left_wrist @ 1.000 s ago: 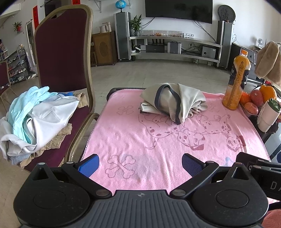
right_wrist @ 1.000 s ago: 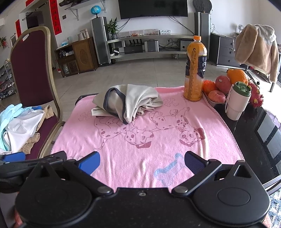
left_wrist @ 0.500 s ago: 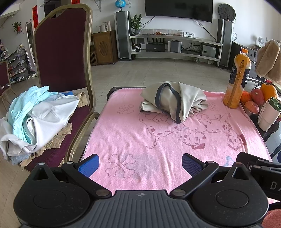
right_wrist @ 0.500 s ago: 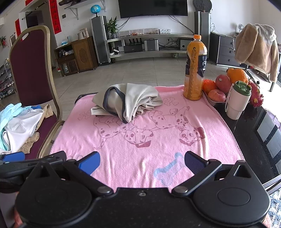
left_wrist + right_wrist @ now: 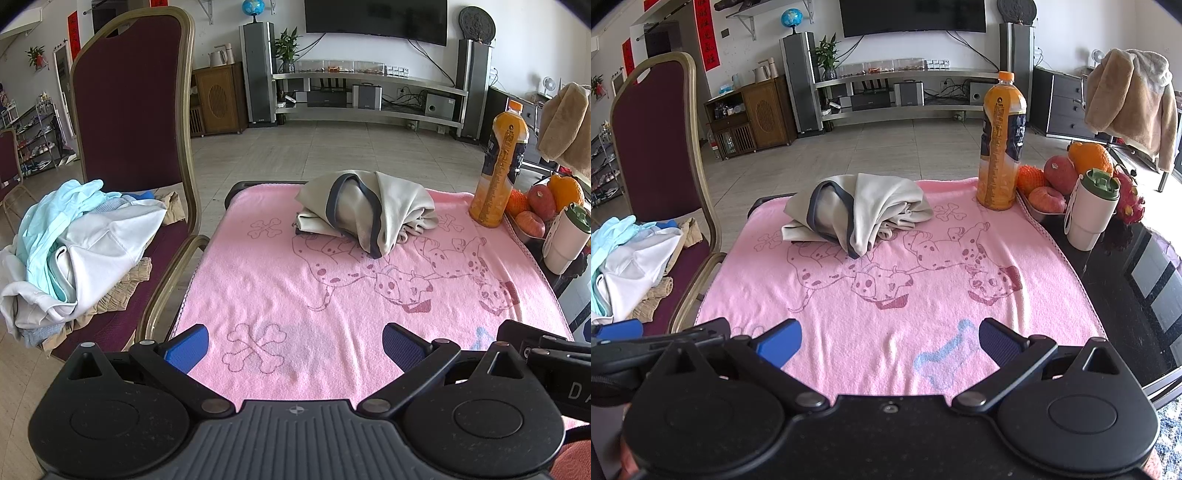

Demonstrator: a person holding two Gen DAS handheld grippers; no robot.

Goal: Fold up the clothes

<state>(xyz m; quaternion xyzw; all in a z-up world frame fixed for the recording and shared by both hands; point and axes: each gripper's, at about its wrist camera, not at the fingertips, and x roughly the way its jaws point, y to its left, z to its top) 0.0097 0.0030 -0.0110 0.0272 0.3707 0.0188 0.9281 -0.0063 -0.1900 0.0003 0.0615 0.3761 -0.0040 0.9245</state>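
Nearest the cameras, the left tongs [image 5: 293,341] and the right tongs [image 5: 889,341] hang side by side over the near edge of the desk, each with its blue-padded fingers spread wide and nothing between them, which reads as a ready stance before reaching in. Under them the pink towel [image 5: 332,302] lies flat over the desk, probably as a soft, clean working surface for folding, and its near half is bare. Farther on, toward the far edge, sits the beige garment with dark trim [image 5: 364,210], bunched in a loose heap and not folded, well apart from both tongs; it seems the piece to be worked next. To the left, a chair [image 5: 129,110] holds a pile of clothes [image 5: 74,254], likely waiting their turn. At the desk's right side a juice bottle [image 5: 1001,147], fruit [image 5: 1071,166] and a white cup [image 5: 1091,214] stand off the folding area.
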